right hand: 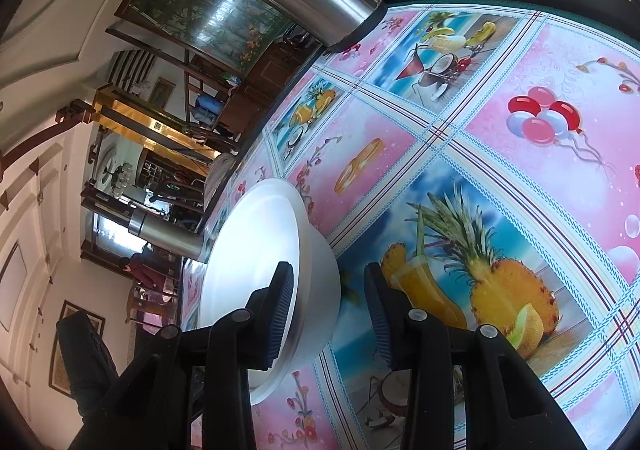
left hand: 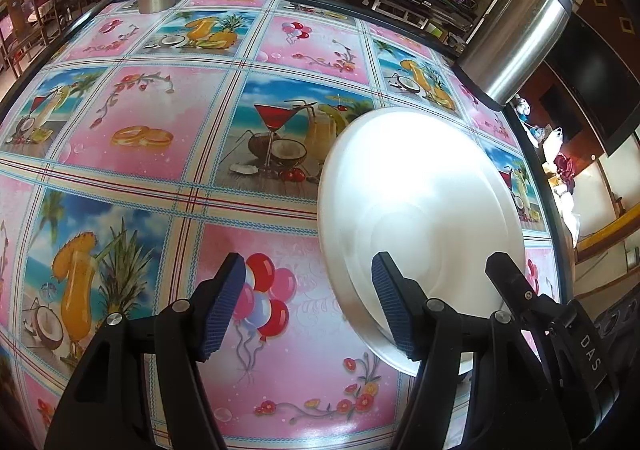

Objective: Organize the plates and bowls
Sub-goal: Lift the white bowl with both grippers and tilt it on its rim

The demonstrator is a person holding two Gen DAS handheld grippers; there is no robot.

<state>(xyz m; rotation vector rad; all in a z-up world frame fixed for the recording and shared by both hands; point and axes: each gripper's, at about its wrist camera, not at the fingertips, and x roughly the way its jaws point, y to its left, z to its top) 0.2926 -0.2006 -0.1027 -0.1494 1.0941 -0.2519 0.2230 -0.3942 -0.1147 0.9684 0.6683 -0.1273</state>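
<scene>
Right tool [right hand: 328, 314], nearest at 6 o'clock: fingers spread, straddling the white bowl [right hand: 256, 274] rim, unclenched, which I judge a setup to lift it. Left tool [left hand: 308, 306]: released, empty beside it. Bowl rests on tabletop [left hand: 160, 121]. Steel flask [left hand: 516, 29], 1 o'clock, far.

Up close on the left gripper [left hand: 308, 306]: glossy black plastic arms with triangular cut-outs, round silver screw heads at the joints, and fingers faced with dark blue ribbed pads [left hand: 224, 306]. At the right edge of the same view sits another black finger with a small cross-head screw, and a black housing behind it carries white letters reading "DAS". Over to the right gripper [right hand: 330, 314], and it's the same build: black moulded arms, silver pivot screws, blue ridged pads [right hand: 280, 320] on the inner faces.
</scene>
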